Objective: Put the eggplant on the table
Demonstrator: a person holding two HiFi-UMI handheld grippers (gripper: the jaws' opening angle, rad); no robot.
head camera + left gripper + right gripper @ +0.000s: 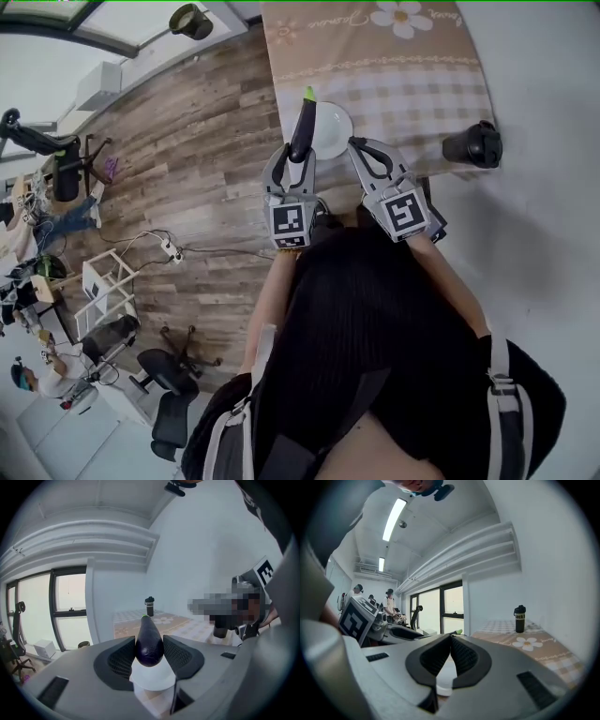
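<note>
Covering part of the white plate (336, 129) from above, the eggplant (149, 641) is clamped at its thick end in the left gripper (294, 161), green tip pointing out over the table (403, 89). The table's far end is cut off by the frame. The right gripper (451, 637) hangs just beside the left, jaws together on nothing. Both sit at the table's near edge. Bare cloth lies beyond the plate, and a black bottle (473, 145) stands by the wall-side edge.
</note>
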